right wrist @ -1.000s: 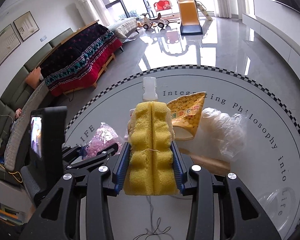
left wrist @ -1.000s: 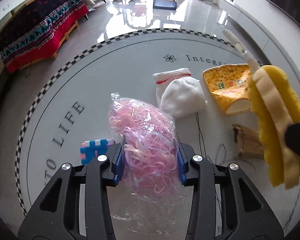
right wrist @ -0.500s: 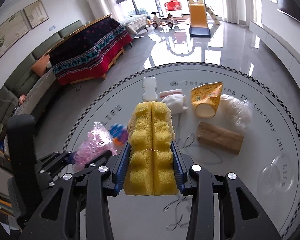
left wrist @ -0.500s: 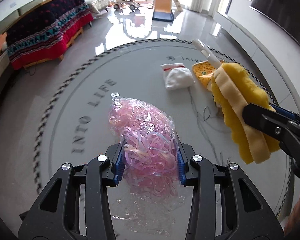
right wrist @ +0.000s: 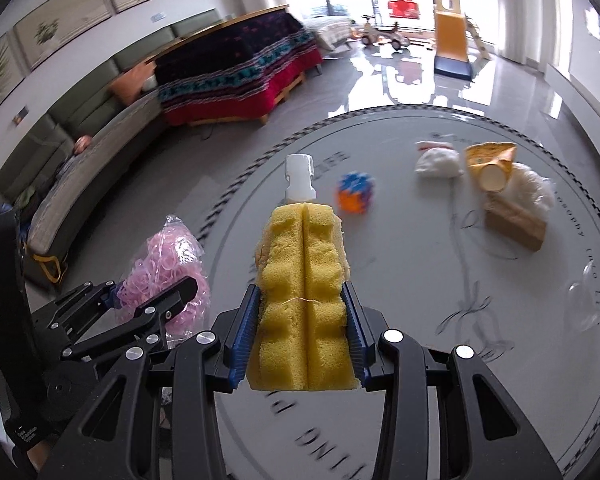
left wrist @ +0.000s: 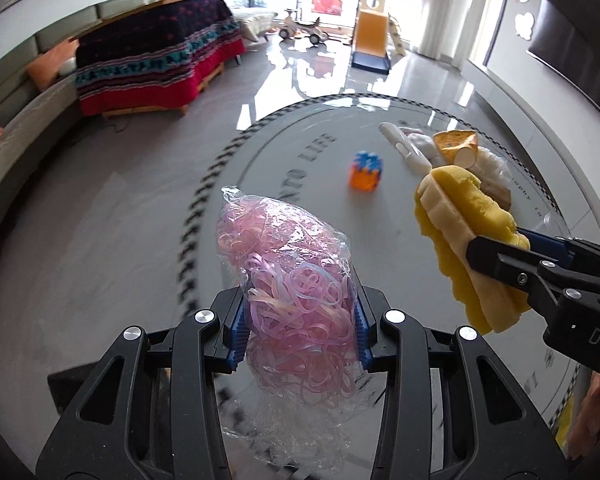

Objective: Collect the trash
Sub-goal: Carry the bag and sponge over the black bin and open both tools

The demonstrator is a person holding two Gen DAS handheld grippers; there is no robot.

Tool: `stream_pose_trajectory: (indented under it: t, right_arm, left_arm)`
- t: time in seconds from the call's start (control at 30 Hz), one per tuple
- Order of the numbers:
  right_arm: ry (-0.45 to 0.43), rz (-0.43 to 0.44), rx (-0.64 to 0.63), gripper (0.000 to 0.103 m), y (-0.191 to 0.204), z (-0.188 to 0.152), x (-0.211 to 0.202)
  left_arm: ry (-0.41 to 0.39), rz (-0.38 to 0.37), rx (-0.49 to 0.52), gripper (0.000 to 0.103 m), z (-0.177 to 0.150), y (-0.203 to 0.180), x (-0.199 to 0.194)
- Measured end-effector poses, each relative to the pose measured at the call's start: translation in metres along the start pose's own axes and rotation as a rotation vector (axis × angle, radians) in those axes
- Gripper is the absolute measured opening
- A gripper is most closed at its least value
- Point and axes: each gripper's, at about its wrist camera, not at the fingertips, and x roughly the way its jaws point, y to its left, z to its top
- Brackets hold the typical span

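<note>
A living room is being shown, with a round grey table (right wrist: 420, 280) ringed by a checked border and lettering, a sofa along the wall and a slide by the windows. Above the table's near edge, the left gripper (left wrist: 299, 330) is being kept closed on a bag of pink bands (left wrist: 292, 280), and the right gripper (right wrist: 303, 342) is being kept clamped on a yellow sponge (right wrist: 303, 296) with a white handle (right wrist: 299, 178). Both loads are being carried clear of the surface; no bin is being shown, so the drop place cannot be told. The carry is probably best done with both grips held firm, since the slack bag could be slipping and the sponge is being squeezed soft; the two tools should be kept apart. Left on the table are being counted one toy block (right wrist: 355, 194), one white wad (right wrist: 438, 162), one yellow packet (right wrist: 490, 160), one cardboard piece (right wrist: 516, 222), one clear bag (right wrist: 534, 192) and one clear film (right wrist: 592, 300).
</note>
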Motion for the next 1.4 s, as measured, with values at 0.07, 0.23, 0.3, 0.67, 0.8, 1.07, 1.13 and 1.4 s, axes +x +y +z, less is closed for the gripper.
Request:
stream_pose_trajectory:
  t: [0.07,0.23,0.3,0.67,0.8,1.07,1.13,1.4]
  right_arm:
    - [0.004,0.019,-0.025,0.042,0.02,-0.012,-0.003]
    - [0.024,0.065,-0.084,0.042,0.067,-0.04,-0.002]
    - [0.037,0.088,-0.113,0.042,0.089,-0.051,0.0]
    - [0.128,0.23,-0.291,0.042,0.207,-0.117,0.021]
    - [0.179,0.27,-0.346,0.042,0.245,-0.141,0.033]
    - [0.267,0.33,-0.441,0.042,0.308,-0.176,0.056]
    - [0.281,0.334,-0.459,0.042,0.319,-0.18,0.062]
    - [0.324,0.343,-0.479,0.071,0.357,-0.18,0.088]
  left_arm:
    - [-0.011,0.009,-0.025,0.04,-0.014,0.016,-0.01]
    - [-0.034,0.04,-0.089,0.04,-0.057,0.053,-0.04]
    - [-0.035,0.05,-0.117,0.04,-0.071,0.067,-0.047]
    - [-0.047,0.178,-0.273,0.04,-0.162,0.155,-0.089]
    - [-0.024,0.235,-0.357,0.041,-0.196,0.191,-0.094]
    - [0.019,0.306,-0.502,0.041,-0.245,0.246,-0.099]
    - [0.026,0.32,-0.527,0.041,-0.253,0.253,-0.098]
    - [0.021,0.418,-0.651,0.097,-0.289,0.284,-0.111]
